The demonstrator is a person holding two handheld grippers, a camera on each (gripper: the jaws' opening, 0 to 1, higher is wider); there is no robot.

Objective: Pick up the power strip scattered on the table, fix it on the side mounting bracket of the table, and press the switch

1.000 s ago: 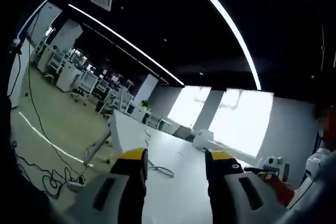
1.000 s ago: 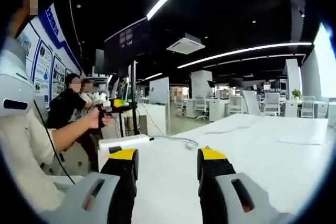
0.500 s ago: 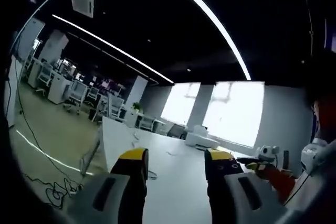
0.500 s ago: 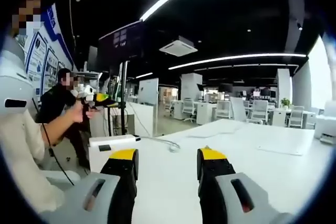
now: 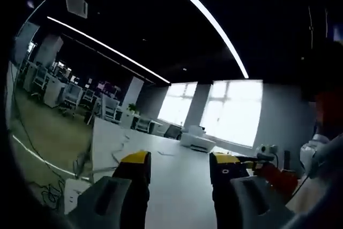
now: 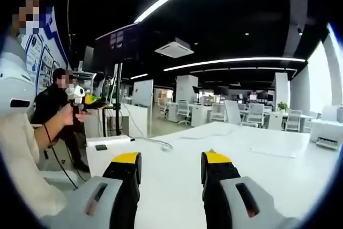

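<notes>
Right gripper view: white table point(image 6: 257, 154) in office; both grippers' fingers apart, empty.

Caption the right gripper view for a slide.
Open hand-held gripper poised above a white table, power strip at its far-left edge.

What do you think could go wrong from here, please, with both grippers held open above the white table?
1. The power strip lies at the table's far corner, its cable trailing across the top; an approaching jaw might snag the cable and drag the strip off the edge.
2. Both the left gripper and right gripper point well above the tabletop, so the reach may be misjudged.
</notes>
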